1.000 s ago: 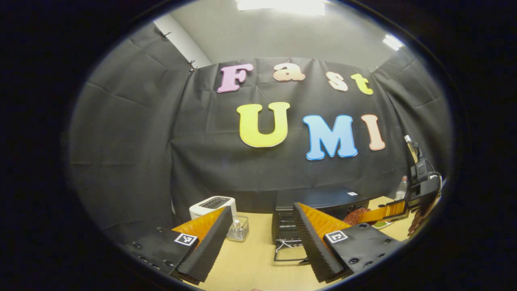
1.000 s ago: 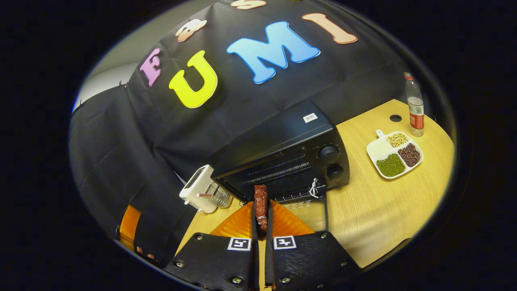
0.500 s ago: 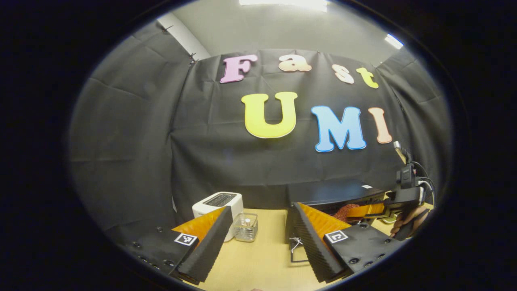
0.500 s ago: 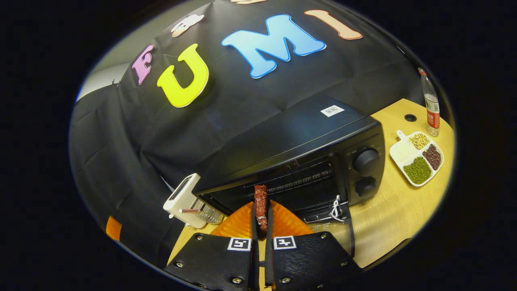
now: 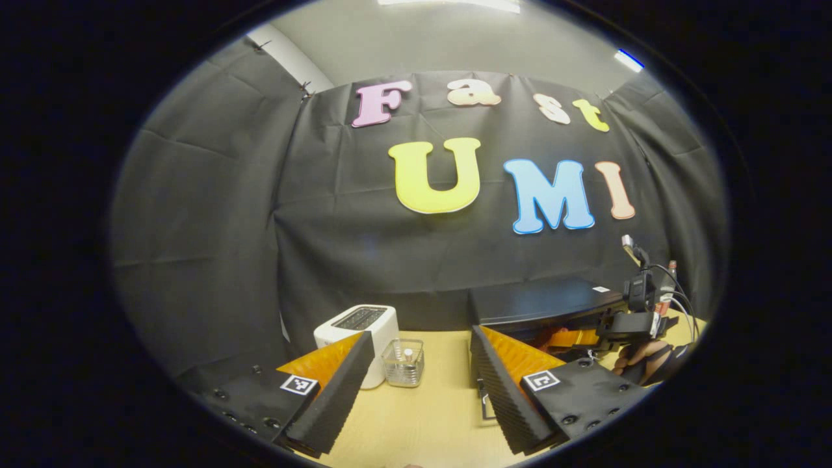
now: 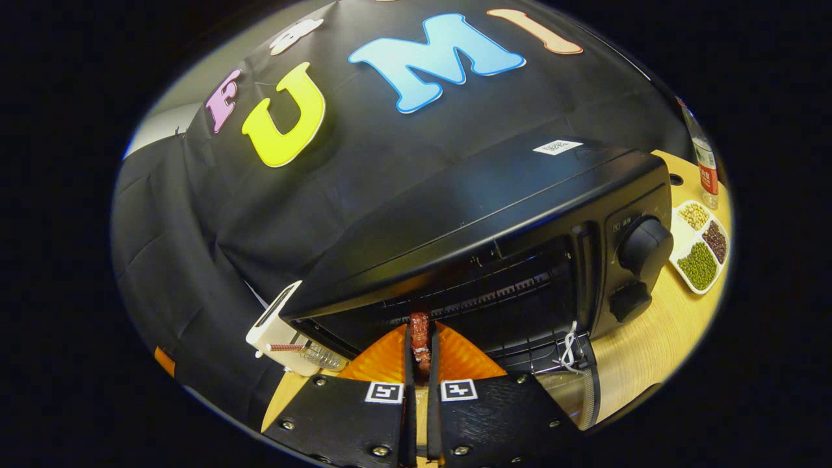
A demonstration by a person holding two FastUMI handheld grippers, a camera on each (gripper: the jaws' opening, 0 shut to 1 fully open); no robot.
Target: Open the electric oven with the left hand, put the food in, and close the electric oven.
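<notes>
Meat [image 6: 420, 335] in right tongs [image 6: 420, 364], oven [image 6: 494, 214] mouth.

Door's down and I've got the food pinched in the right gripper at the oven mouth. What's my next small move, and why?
Probably ease the right gripper straight forward. The food is clamped between its fingers with its tip just at the open oven mouth, above the lowered door, so it is not yet over the rack. The left gripper is open and off to the side.

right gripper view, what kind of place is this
Likely a staged kitchen counter inside a recording booth: a black oven with its door open and a white toaster stand on a wooden table, with black cloth hung behind as the wall.
</notes>
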